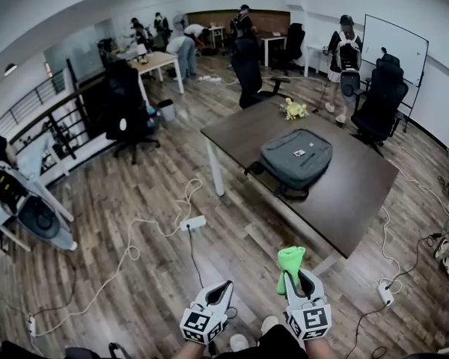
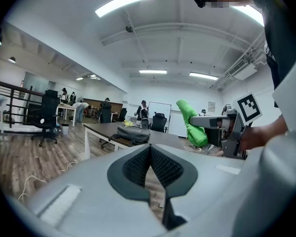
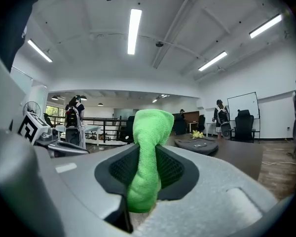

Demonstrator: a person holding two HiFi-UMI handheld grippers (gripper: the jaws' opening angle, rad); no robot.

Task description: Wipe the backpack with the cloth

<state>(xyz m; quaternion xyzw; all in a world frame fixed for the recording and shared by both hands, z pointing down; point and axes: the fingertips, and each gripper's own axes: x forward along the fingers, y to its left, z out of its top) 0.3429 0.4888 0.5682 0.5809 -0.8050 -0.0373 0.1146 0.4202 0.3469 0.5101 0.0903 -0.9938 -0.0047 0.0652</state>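
Fingers (image 3: 119, 169) of the right gripper (image 1: 294, 274) are clamped on a green cloth (image 1: 290, 259), which stands up out of them in a bunched roll. Fingers (image 2: 138, 166) of the left gripper (image 1: 223, 286) are pressed together with nothing between them. Both grippers hang low over the wood floor (image 1: 135, 200), well apart from the table (image 1: 359, 193). On that dark table the grey backpack (image 1: 295, 158) lies flat, close to the near edge. A white power strip (image 1: 193, 222) lies on the floor between the grippers and the table. Beyond the backpack, by the far corner, sits a small yellow toy (image 1: 292, 109)
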